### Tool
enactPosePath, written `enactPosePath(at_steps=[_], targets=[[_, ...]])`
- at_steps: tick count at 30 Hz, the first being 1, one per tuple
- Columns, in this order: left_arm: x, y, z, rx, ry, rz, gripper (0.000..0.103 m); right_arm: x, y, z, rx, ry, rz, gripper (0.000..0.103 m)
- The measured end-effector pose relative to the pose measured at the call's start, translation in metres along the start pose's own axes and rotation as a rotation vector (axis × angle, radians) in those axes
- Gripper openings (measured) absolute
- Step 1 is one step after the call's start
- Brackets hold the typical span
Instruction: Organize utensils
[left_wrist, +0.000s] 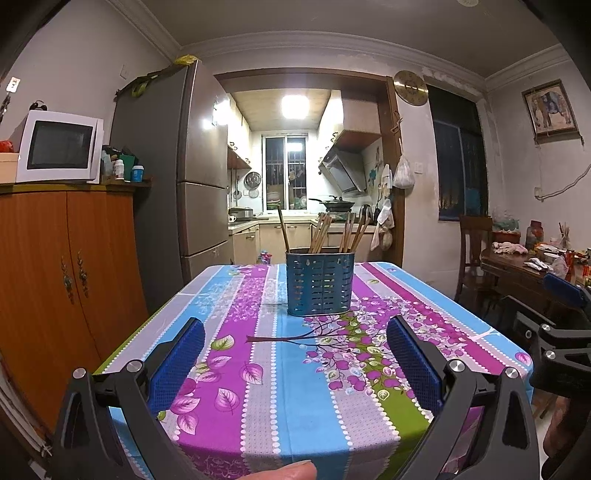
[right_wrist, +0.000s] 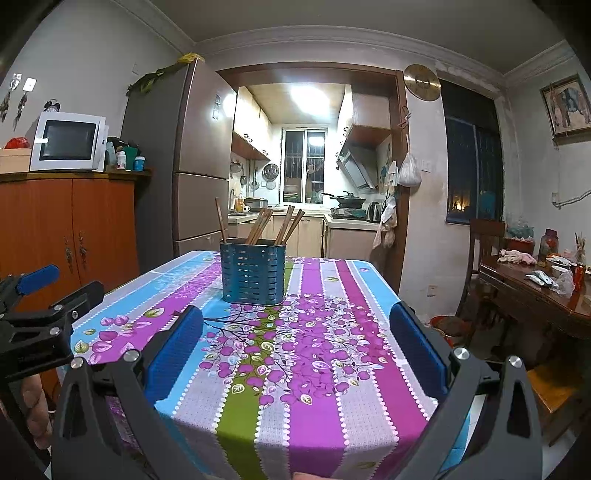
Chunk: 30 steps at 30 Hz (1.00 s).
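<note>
A blue perforated utensil holder (left_wrist: 320, 283) (right_wrist: 253, 272) stands upright on the table's far half, with several wooden chopsticks (left_wrist: 325, 229) (right_wrist: 271, 224) leaning in it. My left gripper (left_wrist: 295, 347) hangs open over the near part of the floral tablecloth (left_wrist: 258, 362), nothing between its blue pads. My right gripper (right_wrist: 295, 332) is open too and empty, the holder ahead and to its left. Each gripper shows at the edge of the other's view: the right one (left_wrist: 565, 317) and the left one (right_wrist: 40, 295).
An orange wooden cabinet (left_wrist: 62, 280) with a microwave (left_wrist: 59, 146) stands left of the table, a grey fridge (left_wrist: 173, 166) behind it. A dark wooden table (right_wrist: 535, 291) crowded with items and a chair (right_wrist: 484, 240) are on the right. A kitchen doorway lies beyond.
</note>
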<state>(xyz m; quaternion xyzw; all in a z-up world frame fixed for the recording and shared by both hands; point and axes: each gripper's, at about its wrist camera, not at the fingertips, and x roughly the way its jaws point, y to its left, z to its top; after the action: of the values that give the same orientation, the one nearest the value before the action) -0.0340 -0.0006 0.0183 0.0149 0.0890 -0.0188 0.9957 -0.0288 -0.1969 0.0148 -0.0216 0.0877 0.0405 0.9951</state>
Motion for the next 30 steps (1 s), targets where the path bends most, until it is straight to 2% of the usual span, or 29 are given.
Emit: enactPosePath(at_steps=[11,23,30], targets=[[0.002,0.0,-0.001,0.005,-0.006,0.006,0.098,0.004,0.002,0.001,-0.005,-0.002,0.004,0.098],[-0.013,-0.001,-0.007,0.004,-0.135,0.0,0.098,-0.001,0.004,-0.007,0.005,-0.09,0.011,0.098],[-0.014,-0.001,-0.006,0.001,-0.138,-0.001,0.098,-0.003,0.003,-0.008,0.014,-0.103,0.02,0.098]])
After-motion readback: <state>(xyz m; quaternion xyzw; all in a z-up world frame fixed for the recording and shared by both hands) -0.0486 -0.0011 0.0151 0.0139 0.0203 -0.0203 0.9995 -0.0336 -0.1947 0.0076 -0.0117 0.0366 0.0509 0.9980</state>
